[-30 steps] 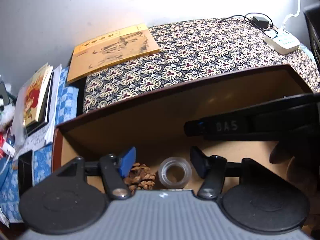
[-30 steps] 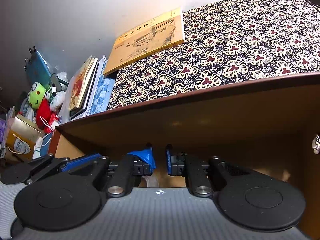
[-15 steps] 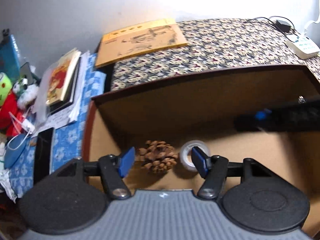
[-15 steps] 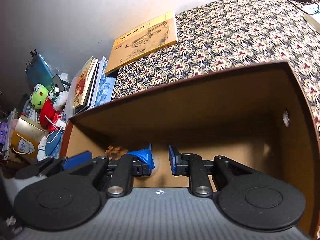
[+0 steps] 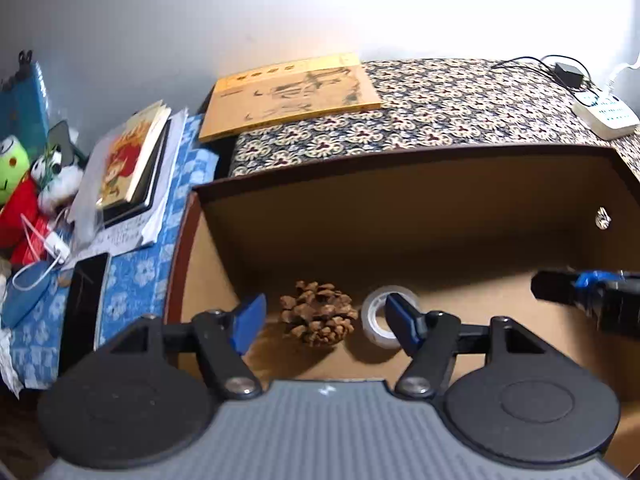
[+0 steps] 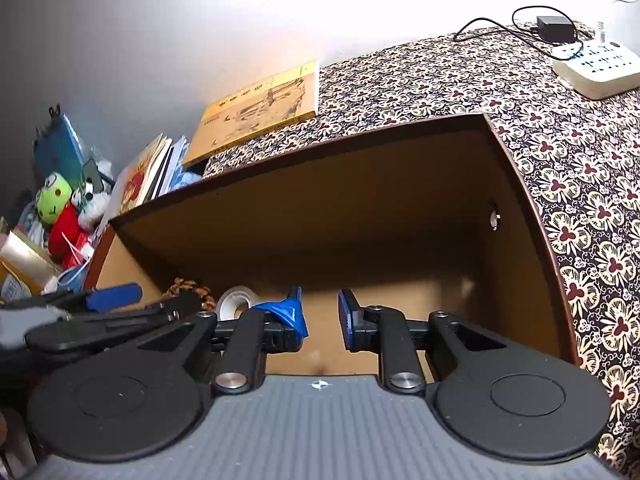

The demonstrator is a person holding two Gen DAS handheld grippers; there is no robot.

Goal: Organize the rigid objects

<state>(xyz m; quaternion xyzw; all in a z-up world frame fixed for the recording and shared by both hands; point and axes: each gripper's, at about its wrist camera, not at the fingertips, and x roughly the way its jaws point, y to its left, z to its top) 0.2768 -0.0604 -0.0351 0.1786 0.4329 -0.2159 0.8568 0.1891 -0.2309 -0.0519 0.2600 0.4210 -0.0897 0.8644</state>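
From my left camera I see my left gripper [image 5: 326, 322] spread wide and holding nothing, poised over the open brown drawer [image 5: 400, 216]. On the drawer floor, between and beyond its blue fingers [image 5: 248, 316], sits a pine cone [image 5: 318, 318]: brown, woody, its scales flared open, roughly rounded. Just to its right, not quite touching as far as I can tell, a roll of clear tape [image 5: 382, 322] stands on edge, translucent with a pale core, partly hidden by my right-hand finger. Both things rest near the drawer's left front part. My right gripper [image 6: 320, 316] has its fingers set a narrow gap apart with nothing between them, also over the drawer; one blue pad [image 6: 286, 312] looks bent or twisted. In that view the pine cone [image 6: 188, 290] and tape [image 6: 238, 300] peek out behind the left tool. A yellow book [image 5: 292, 92] lies on the patterned cloth [image 5: 460, 108] behind the drawer, a white power strip [image 5: 606, 114] at its far right.
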